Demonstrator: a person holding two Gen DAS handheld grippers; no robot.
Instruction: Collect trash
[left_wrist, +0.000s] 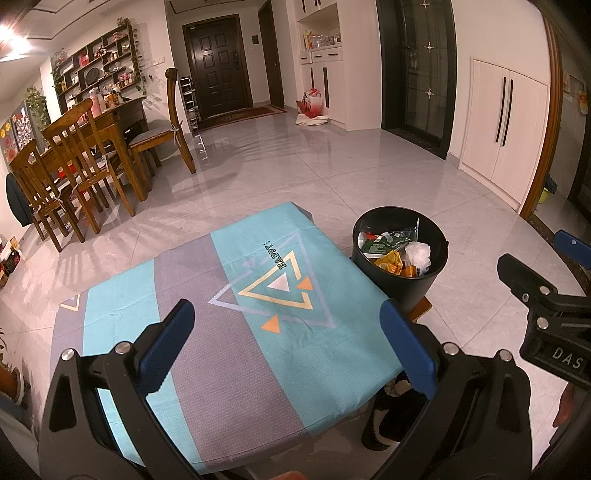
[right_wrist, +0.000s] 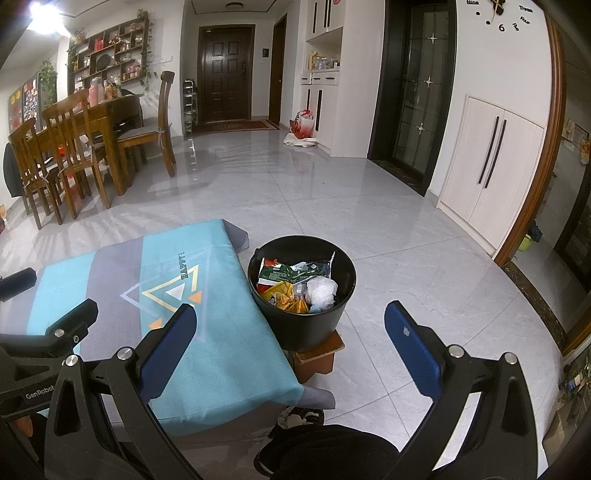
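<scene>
Trash, light crinkly wrappers and soft white plastic, lies inside the black bin just right of the table. Pinch a loose edge. Left gripper and right gripper are both spread, empty.

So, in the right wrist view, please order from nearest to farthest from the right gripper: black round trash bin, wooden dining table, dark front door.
From the right gripper:
1. Black round trash bin, just ahead.
2. Wooden dining table, far left.
3. Dark front door, back wall.
</scene>
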